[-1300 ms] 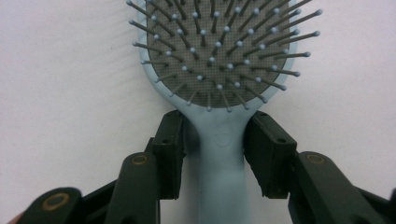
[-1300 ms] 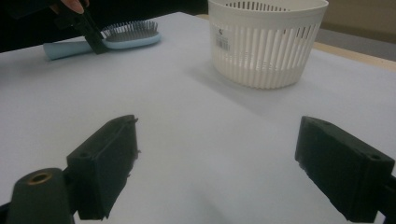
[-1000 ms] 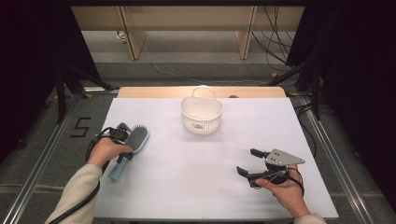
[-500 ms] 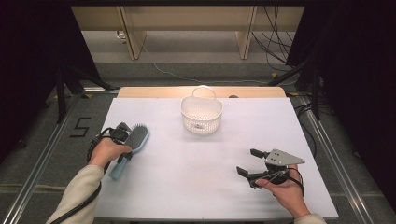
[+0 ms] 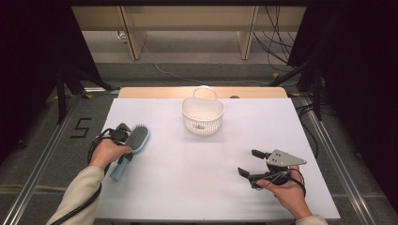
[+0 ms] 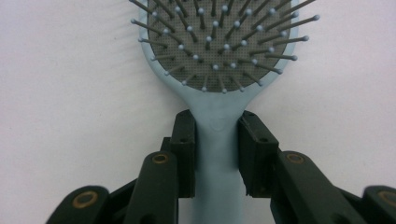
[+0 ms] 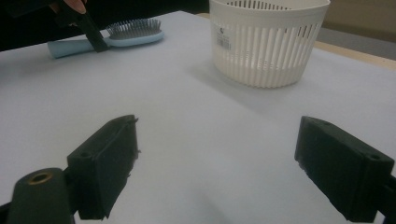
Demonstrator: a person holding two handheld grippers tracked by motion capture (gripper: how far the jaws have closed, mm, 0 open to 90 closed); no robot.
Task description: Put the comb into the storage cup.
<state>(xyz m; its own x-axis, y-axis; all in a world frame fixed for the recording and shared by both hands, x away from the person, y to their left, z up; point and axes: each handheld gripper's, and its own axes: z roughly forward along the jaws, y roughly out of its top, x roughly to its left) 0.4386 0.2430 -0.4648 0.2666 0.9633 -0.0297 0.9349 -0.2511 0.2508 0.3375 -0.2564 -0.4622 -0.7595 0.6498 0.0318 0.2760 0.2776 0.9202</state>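
Hairbrush: one, light blue, left of the frame in the high view.
Basket: one, white, upper middle.
Grippers: two, left gripper at the left, right gripper at the lower right.
Table: one.

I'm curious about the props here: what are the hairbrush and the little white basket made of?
The hairbrush looks like smooth, matte pale-blue plastic, with a grey woven-looking cushion and thin ball-tipped pins, probably plastic or metal. The basket looks like moulded white plastic: evenly slotted walls, a slight sheen and a printed label.
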